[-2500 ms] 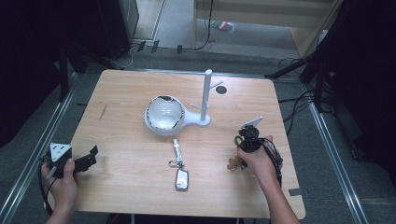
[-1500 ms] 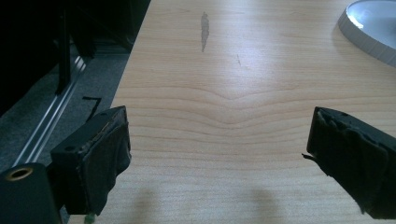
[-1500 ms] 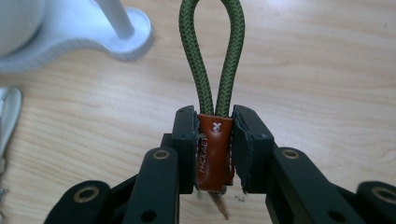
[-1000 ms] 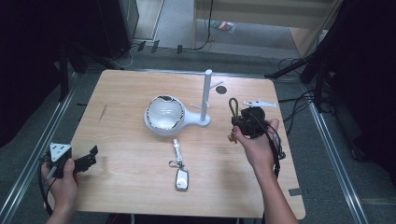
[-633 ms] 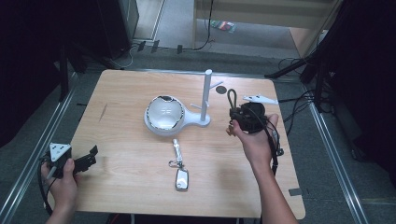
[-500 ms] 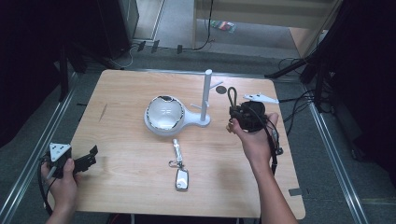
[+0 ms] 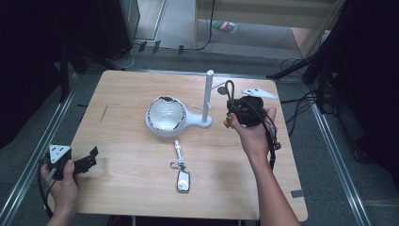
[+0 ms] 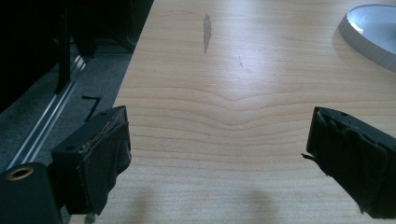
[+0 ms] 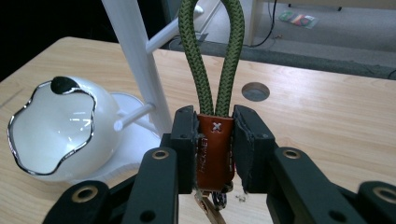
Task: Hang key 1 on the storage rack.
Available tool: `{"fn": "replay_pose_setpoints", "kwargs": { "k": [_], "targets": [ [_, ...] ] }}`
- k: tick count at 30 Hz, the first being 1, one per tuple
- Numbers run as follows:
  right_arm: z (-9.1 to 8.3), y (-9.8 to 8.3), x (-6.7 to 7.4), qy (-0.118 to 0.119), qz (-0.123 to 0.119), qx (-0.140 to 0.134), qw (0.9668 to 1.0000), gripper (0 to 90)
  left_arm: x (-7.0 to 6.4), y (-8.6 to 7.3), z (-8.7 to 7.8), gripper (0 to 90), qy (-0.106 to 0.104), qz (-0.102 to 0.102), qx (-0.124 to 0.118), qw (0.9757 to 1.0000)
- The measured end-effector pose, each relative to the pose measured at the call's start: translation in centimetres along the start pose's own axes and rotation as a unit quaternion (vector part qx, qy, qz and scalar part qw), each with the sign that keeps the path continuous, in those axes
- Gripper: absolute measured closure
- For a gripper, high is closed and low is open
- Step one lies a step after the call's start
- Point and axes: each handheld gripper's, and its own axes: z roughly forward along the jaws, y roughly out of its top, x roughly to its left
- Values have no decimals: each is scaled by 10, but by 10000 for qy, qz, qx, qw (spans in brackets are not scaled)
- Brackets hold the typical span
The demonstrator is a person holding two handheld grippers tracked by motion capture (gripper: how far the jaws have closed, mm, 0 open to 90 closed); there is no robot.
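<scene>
The right claw (image 9: pixel 214 140) is clenched on the brown leather tab of a keychain (image 9: pixel 214 144), with the green cord loop (image 9: pixel 212 56) standing straight up out of the jaws, which looks like a deliberate way to present the loop open for hooking. In the high view the right hand (image 7: pixel 254 134) holds that claw raised near the right edge of the tabletop (image 7: pixel 131 183), just beside the white post of the key stand (image 7: pixel 207 96), whose short pegs stick out sideways; my guess is the loop is meant to go over one of them. The stand's base widens into a white dish (image 7: pixel 163 114) with a dark wavy rim, sitting about mid-tabletop. A second key fob (image 7: pixel 183 180) on a silvery strap lies flat toward the near edge, well apart from both claws, likely waiting its turn. The left claw (image 7: pixel 83 160) rests at the near left corner, its jaws spread wide with nothing between them, parked out of the way.
</scene>
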Motion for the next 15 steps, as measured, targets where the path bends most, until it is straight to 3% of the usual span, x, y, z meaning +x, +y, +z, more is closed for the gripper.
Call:
{"fn": "replay_pose_setpoints", "kwargs": {
  "k": [15],
  "targets": [
    [17,9,-1,116,31,-20,9999,719,0,0,0,67,-30,13,6,10000]
  ]
}}
